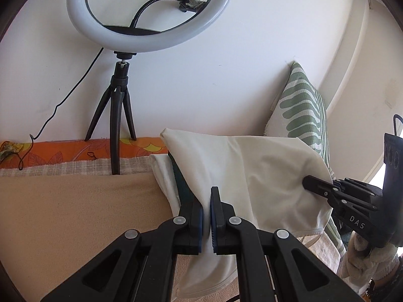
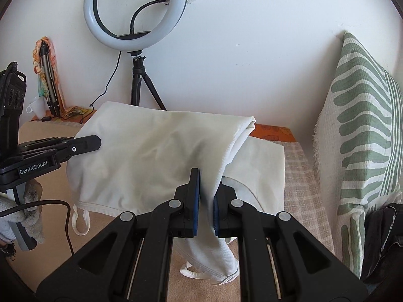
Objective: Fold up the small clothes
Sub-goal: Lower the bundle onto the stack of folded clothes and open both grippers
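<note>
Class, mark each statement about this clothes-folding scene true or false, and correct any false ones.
1. Both grippers clamp the white cotton garment. True: the left gripper and the right gripper each pinch its fabric.
2. The white ring light on a black tripod lies flat on the bed. False: it stands upright against the wall.
3. A green-and-white leaf-patterned cushion leans at the wall. True.
4. The garment lies fully flat. False: it is lifted, with its strap dangling.

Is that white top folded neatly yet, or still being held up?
Held up, not folded: the white top hangs draped between the left gripper and right gripper, both pinching it, straps dangling.
</note>
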The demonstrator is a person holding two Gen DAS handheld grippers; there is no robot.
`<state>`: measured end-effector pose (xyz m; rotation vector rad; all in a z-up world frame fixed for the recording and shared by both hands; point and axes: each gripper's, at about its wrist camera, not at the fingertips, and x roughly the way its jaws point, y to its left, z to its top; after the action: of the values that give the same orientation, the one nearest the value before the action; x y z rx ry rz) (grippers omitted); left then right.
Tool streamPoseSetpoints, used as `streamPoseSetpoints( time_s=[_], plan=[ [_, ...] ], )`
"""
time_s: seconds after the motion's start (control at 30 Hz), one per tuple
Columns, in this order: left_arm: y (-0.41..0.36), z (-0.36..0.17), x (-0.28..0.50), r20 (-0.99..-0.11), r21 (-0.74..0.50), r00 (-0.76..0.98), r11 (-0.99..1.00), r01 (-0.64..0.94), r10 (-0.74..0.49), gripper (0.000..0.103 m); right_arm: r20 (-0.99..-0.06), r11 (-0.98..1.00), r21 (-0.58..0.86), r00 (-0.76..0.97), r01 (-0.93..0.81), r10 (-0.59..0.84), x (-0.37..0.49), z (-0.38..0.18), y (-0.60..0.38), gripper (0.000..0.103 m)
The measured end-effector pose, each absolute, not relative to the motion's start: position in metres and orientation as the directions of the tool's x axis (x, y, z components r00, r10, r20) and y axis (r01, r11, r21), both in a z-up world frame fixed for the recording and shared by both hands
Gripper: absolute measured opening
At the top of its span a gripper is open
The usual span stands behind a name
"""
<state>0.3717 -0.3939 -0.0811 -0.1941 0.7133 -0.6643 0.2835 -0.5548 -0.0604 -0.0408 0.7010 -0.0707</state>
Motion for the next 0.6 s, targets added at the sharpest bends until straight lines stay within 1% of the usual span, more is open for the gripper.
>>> streamPoseSetpoints(
  time_s=[0.2,0.6],
  plan=[
    [-0.428,-0.09,0.395,-0.549,-0.355,0.575,0.792,0.496,-0.606,0.002,-0.645,0.991,-0.103,0.752,0.089,-0.134,0.312,-0.072,-0.586,0.01],
    [-0.452,-0.123,0.421,-0.601,-0.314,0.573,0.824,0.472,-0.557,0.002,-0.674,0.989,-0.095,0.724,0.114,-0.148,0.36,-0.107,-0.623,0.01]
  ],
)
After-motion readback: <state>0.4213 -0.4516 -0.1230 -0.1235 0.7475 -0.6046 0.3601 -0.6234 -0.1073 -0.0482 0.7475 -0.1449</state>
